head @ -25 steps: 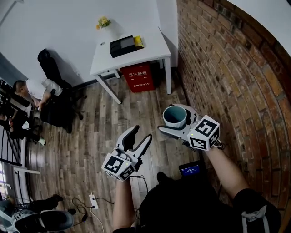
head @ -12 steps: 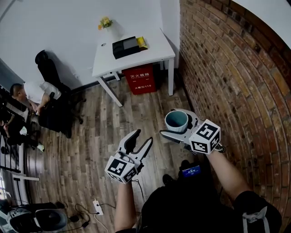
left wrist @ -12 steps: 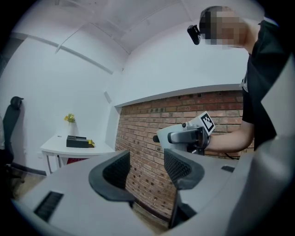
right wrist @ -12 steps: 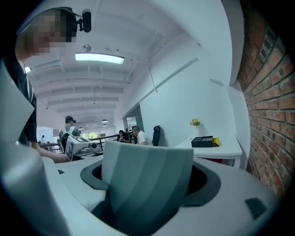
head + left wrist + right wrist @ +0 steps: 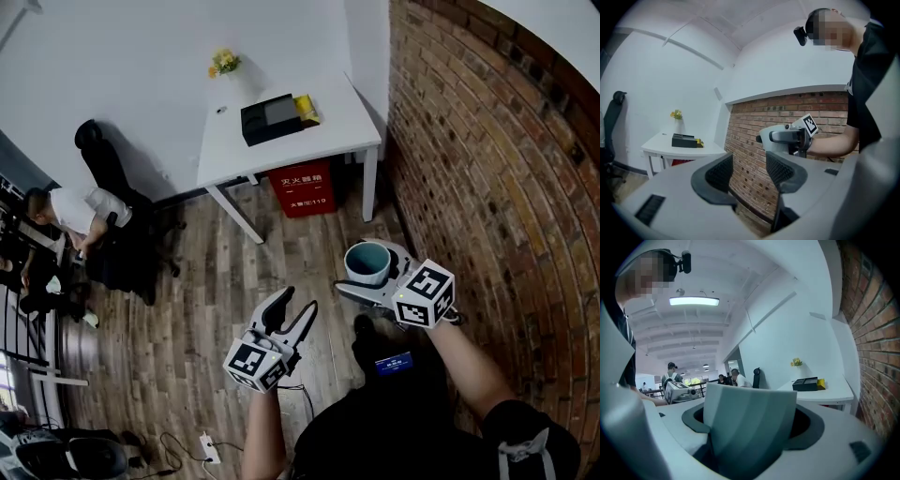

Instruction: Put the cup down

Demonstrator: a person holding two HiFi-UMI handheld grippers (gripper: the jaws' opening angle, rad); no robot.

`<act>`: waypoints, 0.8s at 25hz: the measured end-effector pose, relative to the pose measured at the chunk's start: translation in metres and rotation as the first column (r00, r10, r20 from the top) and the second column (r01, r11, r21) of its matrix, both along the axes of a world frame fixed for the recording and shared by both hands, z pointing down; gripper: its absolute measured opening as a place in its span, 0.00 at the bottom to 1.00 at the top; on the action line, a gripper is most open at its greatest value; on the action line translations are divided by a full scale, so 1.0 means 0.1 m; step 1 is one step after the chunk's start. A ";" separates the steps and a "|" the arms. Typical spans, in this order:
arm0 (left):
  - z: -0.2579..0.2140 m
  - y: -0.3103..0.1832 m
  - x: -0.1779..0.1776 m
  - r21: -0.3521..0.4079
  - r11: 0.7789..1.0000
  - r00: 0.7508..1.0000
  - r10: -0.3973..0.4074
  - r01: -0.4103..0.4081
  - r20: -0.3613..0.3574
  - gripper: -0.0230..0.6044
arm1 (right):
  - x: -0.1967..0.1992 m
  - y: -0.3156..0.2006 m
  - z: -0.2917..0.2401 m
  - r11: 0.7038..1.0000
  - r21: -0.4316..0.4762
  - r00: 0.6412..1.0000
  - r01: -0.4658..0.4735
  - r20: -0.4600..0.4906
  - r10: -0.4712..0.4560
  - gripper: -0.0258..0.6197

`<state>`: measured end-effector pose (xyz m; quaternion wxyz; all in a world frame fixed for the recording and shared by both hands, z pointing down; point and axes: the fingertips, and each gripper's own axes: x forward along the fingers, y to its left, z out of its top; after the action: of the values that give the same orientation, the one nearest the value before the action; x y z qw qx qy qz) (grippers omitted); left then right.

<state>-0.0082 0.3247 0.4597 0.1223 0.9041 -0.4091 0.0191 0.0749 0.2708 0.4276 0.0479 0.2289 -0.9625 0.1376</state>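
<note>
1. The cup (image 5: 367,264) sits right of centre in the head view, upright and mouth up. It is pinched between the jaws of the right gripper (image 5: 750,427) and held in the air over the wooden floor (image 5: 187,309), near the brick wall (image 5: 487,187).
2. The only likely landing place I can see is the white table (image 5: 281,155), in the upper middle of the head view and well apart from the cup. I'd say the carry has to finish before any lowering starts.
3. Aim for the bare tabletop. The black box (image 5: 270,119), the yellow object (image 5: 307,110) beside it and the flowers (image 5: 223,63) crowd the back edge, so the front half looks safest.
4. Keep the cup level on the way and bring it straight down until its base rests flat. Whether anything is inside it, I cannot tell.
5. Spread the right jaws only once the table carries the weight, then draw back along the line of the jaws so neither pad clips the wall of the cup.
6. The left gripper (image 5: 295,302), lower middle of the head view, has its jaws apart and closing a little with nothing between them. It has no job here and is best kept low, out of the right gripper's path.
</note>
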 end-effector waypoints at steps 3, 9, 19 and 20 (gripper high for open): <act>-0.04 -0.53 -0.11 -0.009 1.000 0.999 -0.025 0.026 0.022 0.40 | -0.09 -0.55 -0.02 1.000 -0.010 1.000 0.016 0.022 -0.016 0.69; -0.26 -1.68 -0.13 0.008 0.999 0.998 -0.052 0.052 0.023 0.38 | -0.07 -1.66 -0.13 1.000 -0.004 0.999 0.028 0.039 -0.028 0.69; -0.16 -2.76 -0.19 0.008 0.995 0.995 -0.096 0.097 -0.008 0.38 | -0.07 -2.72 0.08 0.999 -0.015 0.998 0.049 0.045 -0.048 0.69; -0.11 -2.81 -0.22 0.005 0.995 0.995 -0.100 0.100 -0.009 0.38 | -0.08 -2.76 0.12 0.999 -0.016 0.998 0.048 0.046 -0.048 0.69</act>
<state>-0.0303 0.0438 0.4488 0.1223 0.8828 -0.4535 0.0081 0.0669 -0.0052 0.4401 0.0311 0.2021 -0.9674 0.1496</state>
